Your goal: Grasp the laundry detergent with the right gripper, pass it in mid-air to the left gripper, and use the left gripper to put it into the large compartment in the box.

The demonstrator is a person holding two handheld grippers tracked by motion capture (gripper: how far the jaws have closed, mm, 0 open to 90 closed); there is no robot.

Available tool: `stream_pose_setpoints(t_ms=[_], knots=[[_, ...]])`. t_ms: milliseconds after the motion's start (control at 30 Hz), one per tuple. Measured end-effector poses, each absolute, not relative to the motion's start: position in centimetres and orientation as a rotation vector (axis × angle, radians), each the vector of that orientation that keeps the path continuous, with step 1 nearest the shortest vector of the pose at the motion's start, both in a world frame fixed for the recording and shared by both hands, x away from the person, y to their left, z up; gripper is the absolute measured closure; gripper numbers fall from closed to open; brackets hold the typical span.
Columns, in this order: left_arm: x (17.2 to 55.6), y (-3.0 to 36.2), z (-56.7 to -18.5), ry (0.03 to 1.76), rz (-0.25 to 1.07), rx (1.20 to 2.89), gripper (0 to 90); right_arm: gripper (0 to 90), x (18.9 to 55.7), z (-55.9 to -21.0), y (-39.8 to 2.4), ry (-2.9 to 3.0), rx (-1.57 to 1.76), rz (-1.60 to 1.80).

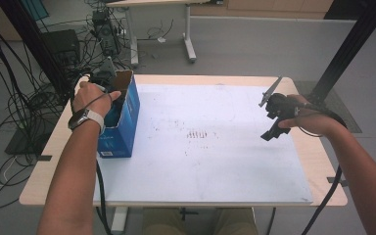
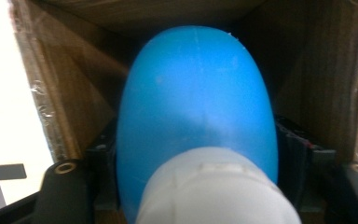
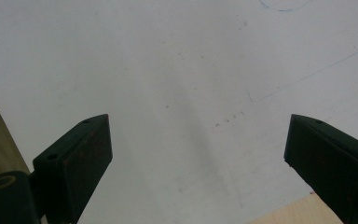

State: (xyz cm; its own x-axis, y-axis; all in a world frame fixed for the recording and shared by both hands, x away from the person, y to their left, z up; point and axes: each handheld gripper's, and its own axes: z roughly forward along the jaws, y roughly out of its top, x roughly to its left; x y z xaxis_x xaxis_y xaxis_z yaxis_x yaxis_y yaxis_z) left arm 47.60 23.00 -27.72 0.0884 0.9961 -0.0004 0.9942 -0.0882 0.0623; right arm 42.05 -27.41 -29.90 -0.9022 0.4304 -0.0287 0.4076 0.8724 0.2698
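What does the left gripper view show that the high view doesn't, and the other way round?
Left gripper view: a blue bottle with a white cap between the jaws, deep inside brown cardboard walls. High view: the right gripper held open above the white sheet, and the box's blue outside. Both: the cardboard box with the left gripper reaching into it.

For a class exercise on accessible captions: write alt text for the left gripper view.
A smooth blue rounded plastic bottle with a white cap stands between the left gripper's black jaws, inside a brown cardboard box. Whether the pads press on it is unclear.
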Motion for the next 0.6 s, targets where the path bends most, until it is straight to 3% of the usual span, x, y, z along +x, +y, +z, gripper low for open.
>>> stream_pose_setpoints(t_ms=[467, 500, 600], knots=[[47.3, 23.5, -26.0, 2.060, -0.003, 2.249, 27.2, 7.5, 41.8, -29.8, -27.6, 2.952, 0.663, 0.396], [47.3, 23.6, -25.9, 2.063, 0.001, 2.244, 22.7, 7.6, 41.7, -29.8, -27.6, 2.952, 0.661, 0.396], [47.1, 23.7, -25.4, 2.051, -0.003, 2.238, 21.5, 7.6, 41.7, -29.8, -27.6, 2.952, 0.663, 0.392]])
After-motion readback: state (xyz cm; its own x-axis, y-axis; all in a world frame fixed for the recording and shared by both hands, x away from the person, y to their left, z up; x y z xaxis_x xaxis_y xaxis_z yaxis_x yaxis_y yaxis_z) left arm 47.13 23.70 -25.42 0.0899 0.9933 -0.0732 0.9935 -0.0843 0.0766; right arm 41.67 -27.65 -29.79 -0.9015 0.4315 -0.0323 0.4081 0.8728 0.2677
